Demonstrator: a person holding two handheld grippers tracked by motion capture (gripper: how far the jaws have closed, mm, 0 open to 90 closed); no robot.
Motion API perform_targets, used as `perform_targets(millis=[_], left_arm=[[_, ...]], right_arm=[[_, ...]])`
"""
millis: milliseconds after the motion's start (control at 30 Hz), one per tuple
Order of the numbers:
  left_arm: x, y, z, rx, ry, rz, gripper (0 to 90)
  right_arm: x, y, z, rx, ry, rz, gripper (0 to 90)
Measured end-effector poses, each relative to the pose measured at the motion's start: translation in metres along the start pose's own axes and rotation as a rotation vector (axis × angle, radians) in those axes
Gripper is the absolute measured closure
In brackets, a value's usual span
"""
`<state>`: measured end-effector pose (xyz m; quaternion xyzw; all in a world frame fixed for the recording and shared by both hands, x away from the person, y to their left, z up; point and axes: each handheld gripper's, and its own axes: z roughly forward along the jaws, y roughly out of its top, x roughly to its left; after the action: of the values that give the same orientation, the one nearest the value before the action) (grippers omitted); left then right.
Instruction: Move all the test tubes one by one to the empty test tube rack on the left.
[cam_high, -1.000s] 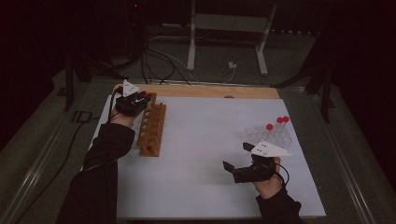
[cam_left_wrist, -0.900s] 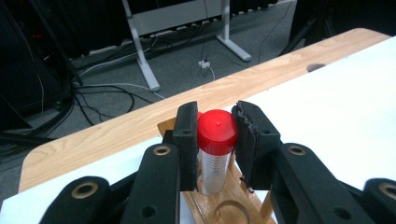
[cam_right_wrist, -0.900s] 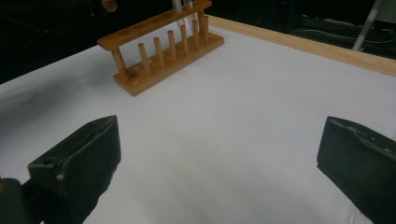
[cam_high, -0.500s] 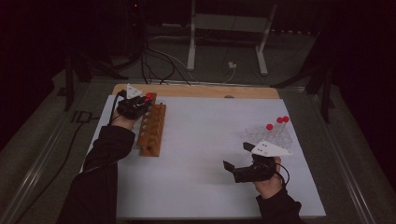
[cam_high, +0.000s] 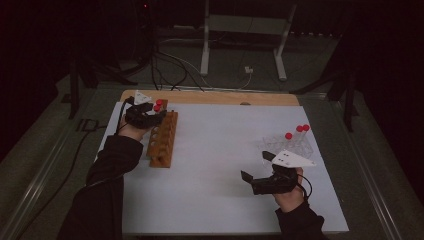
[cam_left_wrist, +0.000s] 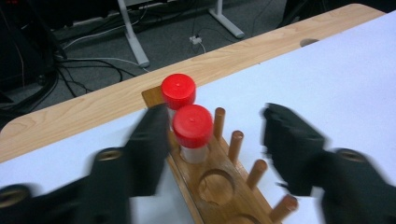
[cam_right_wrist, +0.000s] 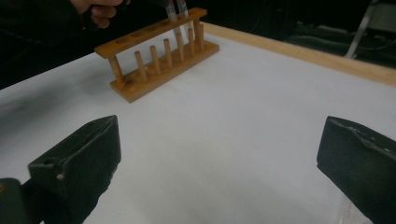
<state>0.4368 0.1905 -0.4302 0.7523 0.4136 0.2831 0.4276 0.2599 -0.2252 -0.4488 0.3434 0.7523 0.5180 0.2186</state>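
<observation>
White table; tube between hand-held gripper jaws

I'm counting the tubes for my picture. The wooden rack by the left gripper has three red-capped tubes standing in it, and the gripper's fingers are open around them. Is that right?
Not quite. The brown wooden test-tube rack holds two clear tubes with round red caps, the nearer one and the farther one, not three. The left gripper view shows this. The left gripper does have its fingers open around them.
</observation>
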Motion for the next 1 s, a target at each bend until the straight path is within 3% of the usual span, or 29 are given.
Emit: perform_targets(millis=[33, 67, 133, 267, 300, 433, 467, 567, 667, 933, 1000], left_arm=[[-0.001, 0.0, -0.003, -0.005, -0.003, -0.003, 28.1], [-0.002, 0.0, -0.006, -0.011, -0.02, -0.011, 15.9], [-0.006, 0.0, -0.013, -0.024, -0.04, -0.009, 10.9], [-0.015, -0.004, -0.032, -0.079, -0.128, -0.004, 2.7], [-0.021, -0.007, -0.041, -0.097, -0.165, 0.009, 2.6], [-0.031, -0.014, -0.054, -0.116, -0.212, 0.026, 1.9], [-0.039, -0.02, -0.061, -0.121, -0.235, 0.048, 1.9], [-0.046, -0.025, -0.068, -0.128, -0.258, 0.061, 1.9], [-0.059, -0.036, -0.078, -0.127, -0.325, 0.077, 1.9], [-0.076, -0.053, -0.088, -0.13, -0.384, 0.099, 2.0], [-0.08, -0.057, -0.089, -0.133, -0.389, 0.102, 2.0]], right_arm=[[-0.001, 0.001, -0.001, -0.008, -0.005, -0.003, 0.0], [-0.003, 0.002, -0.004, -0.015, -0.014, -0.011, 0.0], [-0.006, 0.004, -0.007, -0.035, -0.03, -0.027, 0.0], [-0.015, 0.008, -0.013, -0.047, -0.033, -0.045, 0.0], [-0.018, 0.009, -0.015, -0.044, -0.035, -0.04, 0.0], [-0.03, 0.011, -0.022, -0.046, -0.069, -0.022, 0.0], [-0.032, 0.011, -0.023, -0.044, -0.087, -0.027, 0.0], [-0.043, 0.01, -0.029, -0.052, -0.135, -0.016, 0.0], [-0.054, 0.008, -0.033, -0.042, -0.199, 0.0, 0.0], [-0.082, 0.0, -0.041, -0.039, -0.303, 0.076, 0.0], [-0.091, -0.007, -0.041, -0.025, -0.335, 0.101, 7.3]])
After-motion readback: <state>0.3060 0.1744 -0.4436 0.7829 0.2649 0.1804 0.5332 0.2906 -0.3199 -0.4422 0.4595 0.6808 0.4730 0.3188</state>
